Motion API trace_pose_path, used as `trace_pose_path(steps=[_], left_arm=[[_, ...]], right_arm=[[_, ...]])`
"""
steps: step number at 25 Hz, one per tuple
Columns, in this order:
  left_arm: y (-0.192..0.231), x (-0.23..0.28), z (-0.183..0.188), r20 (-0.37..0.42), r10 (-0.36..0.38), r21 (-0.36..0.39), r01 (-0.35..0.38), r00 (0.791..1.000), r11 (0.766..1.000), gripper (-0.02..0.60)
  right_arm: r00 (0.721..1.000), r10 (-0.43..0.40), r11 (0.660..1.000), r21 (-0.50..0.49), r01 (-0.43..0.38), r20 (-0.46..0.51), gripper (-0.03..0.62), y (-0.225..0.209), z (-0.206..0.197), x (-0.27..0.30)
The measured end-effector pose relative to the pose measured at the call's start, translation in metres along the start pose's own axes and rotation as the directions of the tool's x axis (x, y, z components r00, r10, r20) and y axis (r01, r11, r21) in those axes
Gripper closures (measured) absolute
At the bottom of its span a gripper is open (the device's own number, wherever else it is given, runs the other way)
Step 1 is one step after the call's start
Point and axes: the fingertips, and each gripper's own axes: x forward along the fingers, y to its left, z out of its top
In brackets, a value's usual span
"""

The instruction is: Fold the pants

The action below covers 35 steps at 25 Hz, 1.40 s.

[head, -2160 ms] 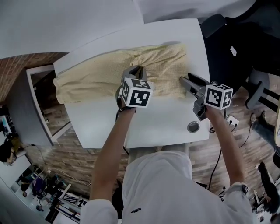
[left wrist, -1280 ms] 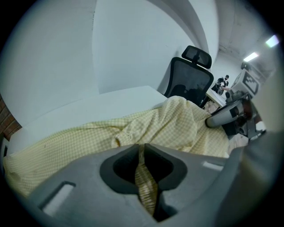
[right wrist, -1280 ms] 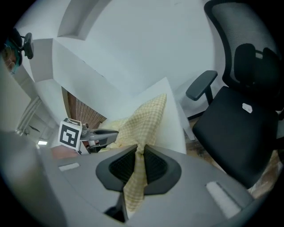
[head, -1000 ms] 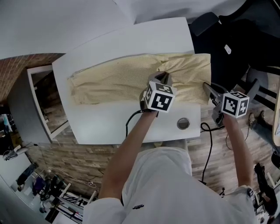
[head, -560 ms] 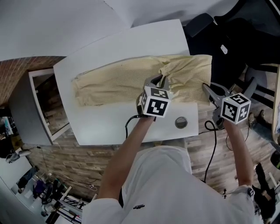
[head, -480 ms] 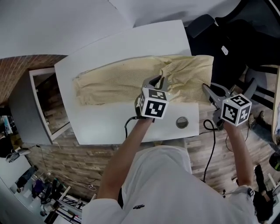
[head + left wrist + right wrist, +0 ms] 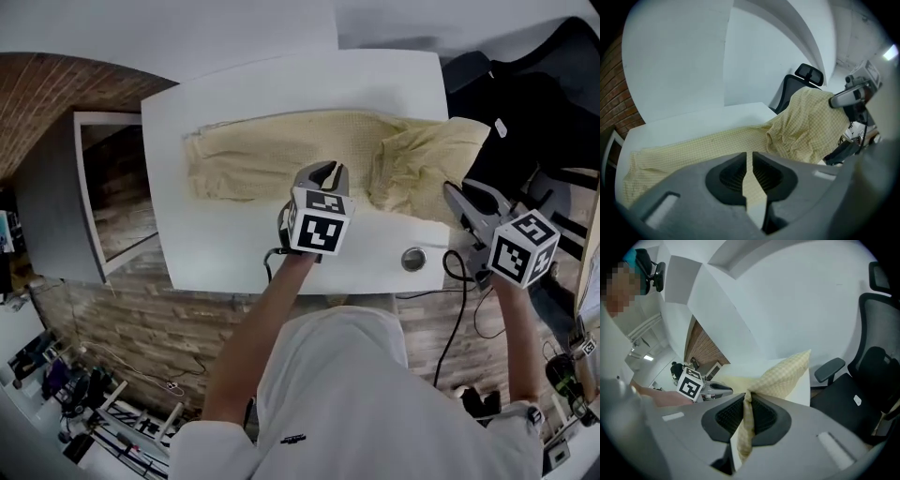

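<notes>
- Two hands reach out, a gripper in each, over a white table [image 7: 234, 253].
- Left gripper [image 7: 319, 172]: jaws all but closed, a thin strip of cloth nipped between them. It sits low at the near edge of the pants [image 7: 272, 155], about mid-length.
- Right gripper [image 7: 453, 193]: jaws clamped on a fold of the same cloth at the table's right edge, and the right gripper view shows fabric trailing down through them.
- One round grommet [image 7: 413, 259] sits in the near right corner of the table, between the two grippers and clear of the fabric.
- Pants, pale yellow check, run lengthwise across the table. The left part lies flat, while the right end is raised and bunched into a peak at the right gripper.
- Beyond that raised end stands a black chair [image 7: 525, 103].
- Far left is a brick wall [image 7: 47, 103].
</notes>
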Motion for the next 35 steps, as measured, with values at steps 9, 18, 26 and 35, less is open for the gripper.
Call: trace_pose_path(steps=[9,18,26,35], left_arm=[[0.052,-0.036,-0.023,0.038,0.034,-0.045,-0.032,0.999,0.998,0.538],[0.11,-0.075,-0.049,0.044,0.077,-0.125,-0.071,0.996,0.99,0.538],[0.157,-0.091,-0.082,0.027,0.1,-0.171,-0.094,0.995,0.981,0.538],[0.172,-0.095,-0.101,0.01,0.094,-0.186,-0.09,0.996,0.978,0.538]], right_arm=[[0.994,0.11,0.994,-0.03,-0.109,0.027,0.557,0.075,0.03,0.052],[0.976,0.217,0.976,-0.023,-0.218,-0.021,0.556,0.151,0.032,0.134],[0.965,0.235,0.972,0.026,-0.233,-0.116,0.497,0.18,-0.011,0.242],[0.93,0.309,0.95,0.113,-0.291,-0.198,0.378,0.191,-0.048,0.296]])
